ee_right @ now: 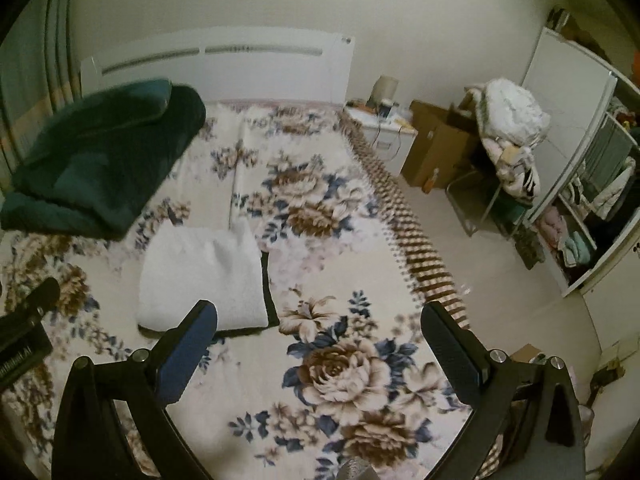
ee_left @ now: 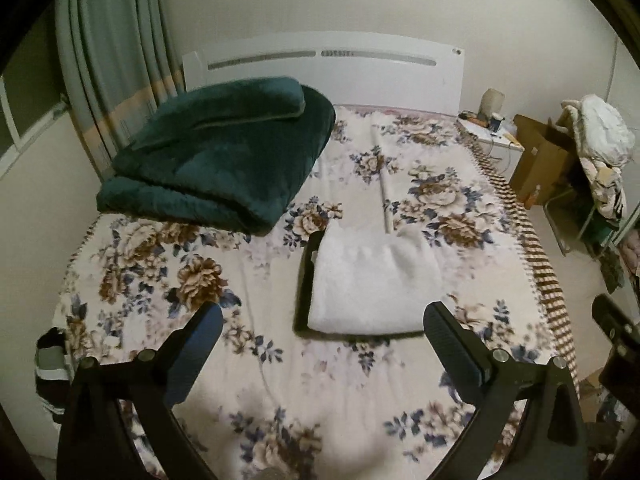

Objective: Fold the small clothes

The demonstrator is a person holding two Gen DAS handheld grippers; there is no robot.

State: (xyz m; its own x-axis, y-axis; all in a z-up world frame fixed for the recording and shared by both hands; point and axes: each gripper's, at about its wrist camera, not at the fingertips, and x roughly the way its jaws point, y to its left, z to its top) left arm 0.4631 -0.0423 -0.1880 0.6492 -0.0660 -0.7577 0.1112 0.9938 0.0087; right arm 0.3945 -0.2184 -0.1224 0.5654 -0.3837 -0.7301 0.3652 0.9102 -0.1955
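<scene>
A folded white fluffy garment (ee_left: 368,284) lies on a dark garment (ee_left: 304,280) on the floral bedspread (ee_left: 160,264). Only the dark garment's edges show. My left gripper (ee_left: 323,334) is open and empty, held above the bed just in front of the pile. In the right wrist view the white garment (ee_right: 204,276) lies left of centre with the dark garment's edge (ee_right: 269,292) beside it. My right gripper (ee_right: 319,332) is open and empty, to the right of the pile above the bedspread (ee_right: 340,360).
A folded dark green blanket (ee_left: 216,152) sits at the bed's far left by the white headboard (ee_left: 332,76). Right of the bed are a nightstand (ee_right: 384,128), a cardboard box (ee_right: 436,148), a chair with clothes (ee_right: 508,136) and an open wardrobe (ee_right: 588,200).
</scene>
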